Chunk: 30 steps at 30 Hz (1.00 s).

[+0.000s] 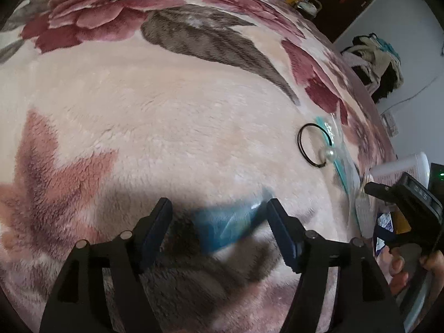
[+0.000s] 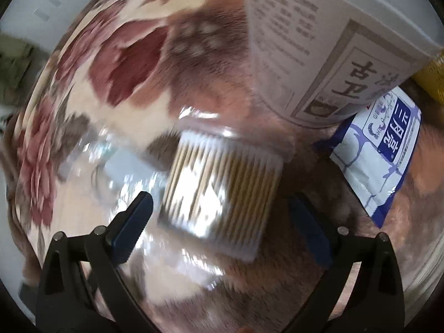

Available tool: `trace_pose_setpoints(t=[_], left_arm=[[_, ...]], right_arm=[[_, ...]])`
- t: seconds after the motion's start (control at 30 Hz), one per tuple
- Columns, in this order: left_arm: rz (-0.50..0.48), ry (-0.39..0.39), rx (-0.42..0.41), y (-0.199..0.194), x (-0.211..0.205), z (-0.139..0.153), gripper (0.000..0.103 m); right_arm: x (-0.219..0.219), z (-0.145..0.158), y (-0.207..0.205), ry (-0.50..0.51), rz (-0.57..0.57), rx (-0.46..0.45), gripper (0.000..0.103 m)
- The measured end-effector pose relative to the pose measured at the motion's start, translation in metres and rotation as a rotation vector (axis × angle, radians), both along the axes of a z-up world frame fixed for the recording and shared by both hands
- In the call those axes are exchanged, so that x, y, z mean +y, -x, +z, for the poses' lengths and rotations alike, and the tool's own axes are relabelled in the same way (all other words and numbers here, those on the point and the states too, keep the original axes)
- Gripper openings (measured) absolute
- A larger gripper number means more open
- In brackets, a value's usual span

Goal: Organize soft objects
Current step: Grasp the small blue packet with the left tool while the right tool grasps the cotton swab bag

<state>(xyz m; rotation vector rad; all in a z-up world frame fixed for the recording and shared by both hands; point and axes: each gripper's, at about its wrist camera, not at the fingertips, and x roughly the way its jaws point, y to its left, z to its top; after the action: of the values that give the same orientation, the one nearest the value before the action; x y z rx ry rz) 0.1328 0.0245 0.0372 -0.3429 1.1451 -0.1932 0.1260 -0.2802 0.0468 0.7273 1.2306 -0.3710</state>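
On the floral bed blanket (image 2: 133, 63), the right hand-held gripper (image 2: 219, 216) stood wide, apart from the clear pack of cotton swabs (image 2: 222, 191) between its jaws, a light, slippery, crushable thing best pinched across its short sides.

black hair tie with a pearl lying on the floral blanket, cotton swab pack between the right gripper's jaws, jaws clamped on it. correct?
Not quite. In the right wrist view the right gripper stands open: the cotton swab pack lies between the jaws, but neither pad touches it. The black hair tie with its pearl does lie on the floral blanket.
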Motion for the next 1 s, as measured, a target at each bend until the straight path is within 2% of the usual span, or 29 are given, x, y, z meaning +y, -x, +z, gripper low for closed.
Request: trace_pose_setpoints(t=[0.07, 0.13, 0.2, 0.27, 0.3, 0.4, 0.47, 0.53, 0.6, 0.67, 0.7, 0.73, 0.77, 0.83, 0.93, 1.0], left_arm=[[-0.014, 0.018, 0.016, -0.003, 0.0, -0.002, 0.072], [-0.037, 0.022, 0.015, -0.002, 0.0, -0.001, 0.073], [-0.054, 0.017, 0.003, 0.0, -0.001, 0.001, 0.079], [-0.08, 0.005, -0.011, 0.003, -0.003, 0.005, 0.079], [-0.105, -0.008, -0.018, 0.003, -0.005, 0.007, 0.079], [-0.222, -0.089, -0.023, 0.003, -0.025, 0.008, 0.079], [-0.292, -0.142, -0.032, 0.004, -0.038, 0.007, 0.079], [-0.355, -0.197, -0.043, 0.004, -0.051, 0.005, 0.079], [-0.382, -0.221, -0.045, 0.003, -0.057, 0.001, 0.059], [-0.385, -0.233, -0.026, -0.001, -0.059, -0.004, 0.055], [-0.381, -0.223, -0.029, -0.001, -0.059, -0.004, 0.043], [-0.369, -0.201, -0.031, -0.001, -0.056, -0.002, 0.041], [-0.343, -0.182, -0.025, 0.0, -0.052, -0.001, 0.041], [-0.275, -0.143, -0.019, 0.0, -0.043, 0.001, 0.034], [-0.21, -0.096, -0.019, 0.002, -0.033, 0.006, 0.032], [-0.162, -0.098, -0.027, 0.008, -0.027, 0.011, 0.032]], right_arm=[[-0.003, -0.006, -0.004, -0.016, -0.021, 0.031, 0.076], [-0.001, -0.005, -0.004, 0.004, 0.013, 0.029, 0.071], [0.007, 0.005, -0.001, 0.055, 0.074, -0.008, 0.07], [0.023, 0.019, 0.003, 0.121, 0.187, -0.078, 0.07], [0.037, 0.029, 0.007, 0.166, 0.27, -0.121, 0.07], [0.071, 0.04, 0.011, 0.216, 0.468, -0.182, 0.07], [0.084, 0.036, 0.009, 0.191, 0.553, -0.181, 0.07], [0.083, 0.024, 0.004, 0.134, 0.567, -0.133, 0.07], [0.072, 0.007, 0.0, 0.063, 0.529, -0.07, 0.071], [0.07, -0.003, 0.002, 0.037, 0.523, -0.031, 0.071], [0.069, -0.005, 0.002, 0.036, 0.53, -0.032, 0.071], [0.069, -0.006, 0.002, 0.042, 0.539, -0.035, 0.071], [0.071, -0.005, 0.003, 0.05, 0.549, -0.037, 0.07], [0.075, -0.004, 0.004, 0.074, 0.574, -0.044, 0.07], [0.079, 0.004, 0.013, 0.08, 0.591, -0.067, 0.069], [0.079, 0.009, 0.016, 0.079, 0.595, -0.088, 0.069]])
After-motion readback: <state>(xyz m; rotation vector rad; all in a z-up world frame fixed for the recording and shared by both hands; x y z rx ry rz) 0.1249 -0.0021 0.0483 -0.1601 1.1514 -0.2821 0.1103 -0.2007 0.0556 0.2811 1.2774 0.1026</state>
